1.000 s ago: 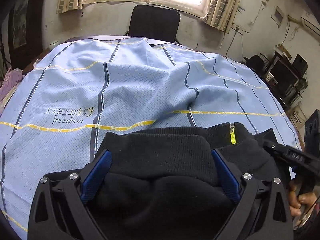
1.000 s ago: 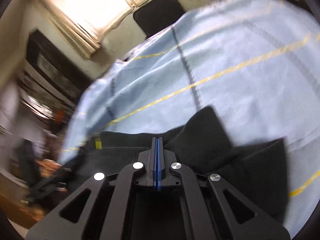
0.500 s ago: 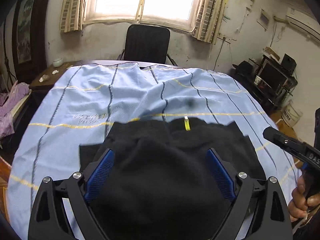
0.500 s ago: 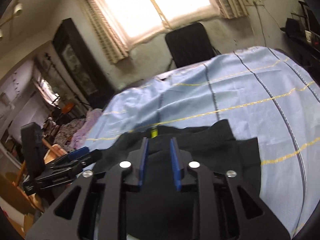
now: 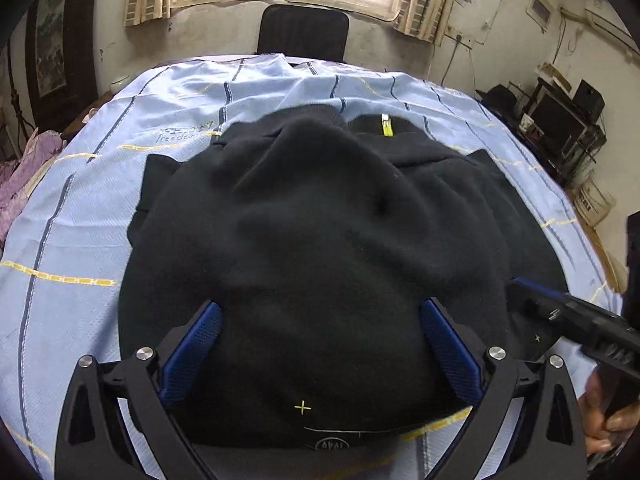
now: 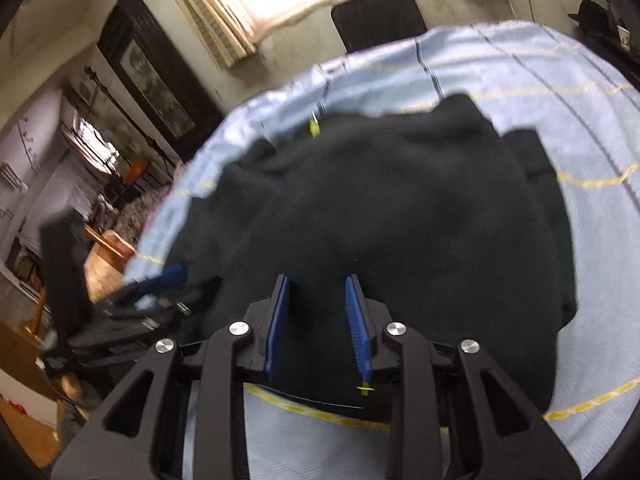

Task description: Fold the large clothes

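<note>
Left wrist view: the black fleece garment (image 5: 320, 240) lies bunched on the light-blue striped cloth (image 5: 80, 208) covering the worktop. The left gripper (image 5: 320, 344) has its jaws spread wide above it, gripping nothing. The right gripper (image 6: 316, 320) shows jaws partly apart, empty, over the garment's near edge.

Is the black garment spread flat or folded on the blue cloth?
Folded: the black garment lies doubled, lower layers sticking out at both sides, on the blue cloth.
</note>
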### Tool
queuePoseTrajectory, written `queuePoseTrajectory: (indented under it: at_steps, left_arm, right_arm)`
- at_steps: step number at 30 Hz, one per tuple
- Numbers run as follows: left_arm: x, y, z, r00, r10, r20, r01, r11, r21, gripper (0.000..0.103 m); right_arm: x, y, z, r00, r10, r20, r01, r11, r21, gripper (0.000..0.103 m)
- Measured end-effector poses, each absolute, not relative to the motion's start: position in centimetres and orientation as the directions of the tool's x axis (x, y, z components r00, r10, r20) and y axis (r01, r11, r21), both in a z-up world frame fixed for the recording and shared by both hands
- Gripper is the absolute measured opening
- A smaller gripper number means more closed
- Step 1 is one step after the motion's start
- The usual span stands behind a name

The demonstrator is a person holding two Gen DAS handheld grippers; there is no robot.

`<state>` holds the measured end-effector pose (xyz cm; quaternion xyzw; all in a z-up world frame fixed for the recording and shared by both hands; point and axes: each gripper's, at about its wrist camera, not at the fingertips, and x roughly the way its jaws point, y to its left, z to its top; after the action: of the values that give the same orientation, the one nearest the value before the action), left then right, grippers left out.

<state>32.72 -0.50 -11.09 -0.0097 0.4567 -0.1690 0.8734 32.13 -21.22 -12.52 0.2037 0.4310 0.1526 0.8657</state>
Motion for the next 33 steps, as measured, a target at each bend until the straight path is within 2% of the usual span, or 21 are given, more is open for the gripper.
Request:
queuePoseTrajectory:
  at_steps: [4,9,14,17,20,23,33]
  left_arm:
    - [32.5,-1.3,-11.6,0.553,-0.260,-0.792,0.292,0.950,-0.108,0.100]
    - [32.5,-1.2,-11.5,0.553,-0.262,-0.791,0.295,0.949,-0.108,0.100]
    - [31.4,-1.5,-10.1,0.603,-0.232,-0.763,0.297,0.953,-0.055,0.100]
    - [30.3,-1.7,-8.8,0.654,-0.205,-0.729,0.296,0.955,-0.002,0.100]
    - [29.4,-1.4,-7.5,0.699,-0.206,-0.684,0.288,0.957,0.006,0.100]
    - [29.2,-1.0,-6.8,0.721,-0.199,-0.664,0.272,0.962,0.007,0.100]
    - [31.4,-1.6,-10.2,0.646,-0.169,-0.744,0.276,0.961,0.022,0.100]
  right_arm:
    - [32.6,-22.0,-13.9,0.554,0.486,-0.676,-0.090,0.842,0.532,0.028]
    - [32.5,-22.4,-14.1,0.554,0.500,-0.666,-0.098,0.833,0.544,0.028]
    - [32.4,-23.1,-13.7,0.555,0.519,-0.650,-0.078,0.810,0.581,0.030]
    - [31.2,-23.2,-11.9,0.603,0.470,-0.644,-0.074,0.837,0.542,0.040]
    - [29.2,-23.2,-9.4,0.693,0.368,-0.619,-0.065,0.888,0.455,0.044]
    - [28.0,-23.6,-8.6,0.731,0.315,-0.606,-0.036,0.903,0.427,0.048]
    - [29.2,-24.8,-12.5,0.642,0.366,-0.674,0.044,0.860,0.509,0.053]
